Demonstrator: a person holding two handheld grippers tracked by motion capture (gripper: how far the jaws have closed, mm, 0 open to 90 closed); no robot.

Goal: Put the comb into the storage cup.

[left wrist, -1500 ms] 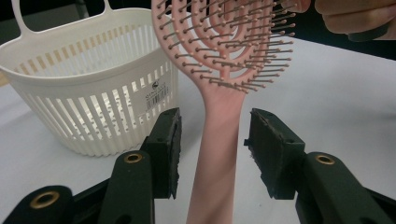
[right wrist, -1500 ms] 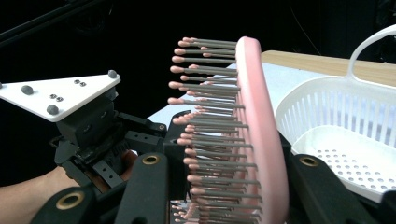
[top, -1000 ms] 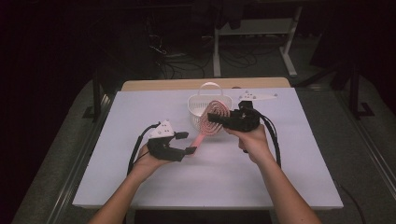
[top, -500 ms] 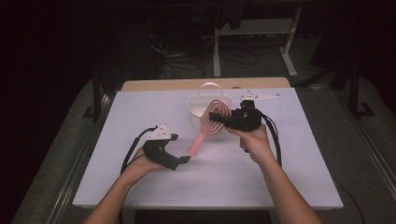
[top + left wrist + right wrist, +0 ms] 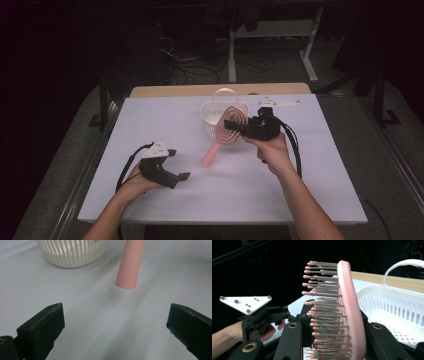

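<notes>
A pink hairbrush (image 5: 214, 151) hangs tilted over the table, its head up by the white basket (image 5: 219, 114) and its handle slanting down to the left. My right gripper (image 5: 236, 128) is shut on the brush head (image 5: 349, 312), bristles facing left in the right gripper view. My left gripper (image 5: 177, 164) rests low at the front left, apart from the handle. Its jaws have just been opening and stand wide, with only bare table between them (image 5: 115, 327). The handle's end (image 5: 128, 267) floats ahead of them, the basket (image 5: 72, 252) behind it.
A white sheet covers the table (image 5: 300, 190), with a wooden strip (image 5: 200, 90) along the far edge. Dark floor, cables and desk legs (image 5: 232, 55) lie beyond. The basket's handle (image 5: 402, 265) arches up beside the brush.
My left gripper let go of the brush handle, opened wide and drew back toward the front left. The right gripper and brush stayed put.
</notes>
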